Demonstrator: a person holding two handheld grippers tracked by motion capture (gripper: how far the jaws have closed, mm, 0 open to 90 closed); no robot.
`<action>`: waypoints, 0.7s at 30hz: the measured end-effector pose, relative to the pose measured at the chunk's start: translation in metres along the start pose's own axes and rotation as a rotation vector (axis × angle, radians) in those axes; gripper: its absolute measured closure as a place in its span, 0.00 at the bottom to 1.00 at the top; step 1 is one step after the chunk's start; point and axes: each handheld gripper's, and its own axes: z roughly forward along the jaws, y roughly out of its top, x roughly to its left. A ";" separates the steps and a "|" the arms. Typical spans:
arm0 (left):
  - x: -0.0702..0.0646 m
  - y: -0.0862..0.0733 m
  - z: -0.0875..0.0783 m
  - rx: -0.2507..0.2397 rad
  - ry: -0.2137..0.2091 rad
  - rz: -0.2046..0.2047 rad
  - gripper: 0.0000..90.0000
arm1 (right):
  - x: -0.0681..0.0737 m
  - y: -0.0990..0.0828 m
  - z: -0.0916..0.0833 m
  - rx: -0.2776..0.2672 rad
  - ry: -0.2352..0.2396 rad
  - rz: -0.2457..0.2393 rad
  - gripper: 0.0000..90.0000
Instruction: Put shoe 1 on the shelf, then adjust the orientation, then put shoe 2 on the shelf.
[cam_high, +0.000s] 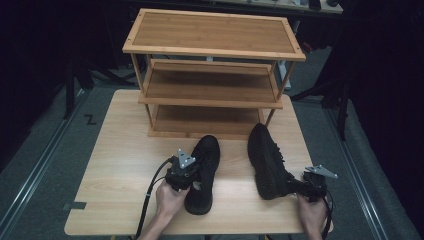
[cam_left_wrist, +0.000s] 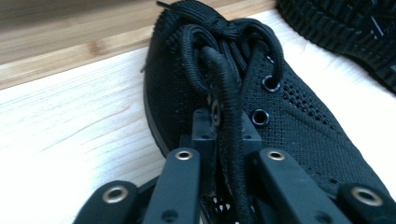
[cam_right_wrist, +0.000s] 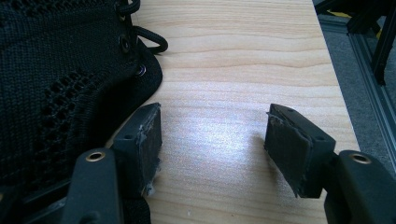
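Two black knit lace-up shoes lie on the light wooden table (cam_high: 125, 150). The left shoe (cam_high: 206, 165) stands upright with its toe toward the rack. My left gripper (cam_high: 194, 177) is shut on that shoe's laced edge; in the left gripper view the jaws pinch the eyelet strip and lace of the left shoe (cam_left_wrist: 303, 130) at my left gripper (cam_left_wrist: 219, 126). The right shoe (cam_high: 267, 160) lies tilted on its side, its tread (cam_left_wrist: 345, 23) facing the left shoe. My right gripper (cam_high: 301, 186) is open at its heel end; the right shoe (cam_right_wrist: 56, 84) lies just outside the left finger of my right gripper (cam_right_wrist: 215, 130).
A three-tier bamboo shoe rack (cam_high: 210, 50) stands at the table's far edge, its shelves bare. Bare tabletop (cam_right_wrist: 243, 56) runs to the right edge, beyond which lie grey floor and metal rails. A cable trails from each gripper toward the near edge.
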 end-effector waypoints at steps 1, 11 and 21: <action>0.002 0.000 -0.001 -0.010 0.004 -0.002 0.97 | 0.000 0.000 0.000 0.000 0.000 0.000 0.41; 0.009 -0.002 -0.005 -0.044 -0.026 -0.069 0.98 | 0.000 0.000 0.000 0.001 0.000 0.001 0.41; 0.018 0.005 -0.008 -0.045 -0.017 -0.078 0.98 | 0.000 0.000 0.000 0.000 0.001 0.000 0.41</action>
